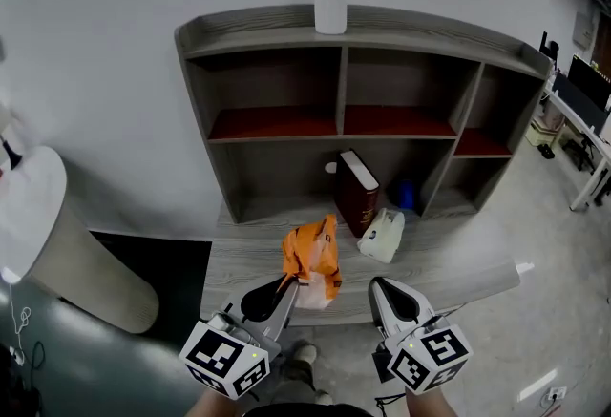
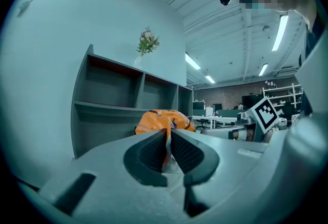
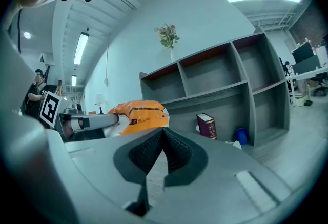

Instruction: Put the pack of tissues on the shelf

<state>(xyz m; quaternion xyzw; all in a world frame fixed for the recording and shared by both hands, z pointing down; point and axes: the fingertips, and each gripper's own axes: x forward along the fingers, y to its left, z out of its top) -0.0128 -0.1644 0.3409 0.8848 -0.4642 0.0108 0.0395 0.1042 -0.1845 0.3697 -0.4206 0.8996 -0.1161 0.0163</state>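
The carry step is in hand. The left tongs (image 1: 289, 291) are clamped on a thin flap of wrapper of the orange pack (image 1: 312, 258), which stands out ahead of them, in front of the shelf (image 1: 341, 86) and over the front of the surface (image 1: 458, 258) (whether it hangs clear or rests there I cannot tell). The right tongs (image 1: 378, 284) are pressed together on nothing, also in front of the shelf. Next, I judge, the pack must go forward into the shelf. The lower bay looks bare left of the book (image 1: 357, 193). The hold is thin, so a level, steady reach suits, then parting the tongs.
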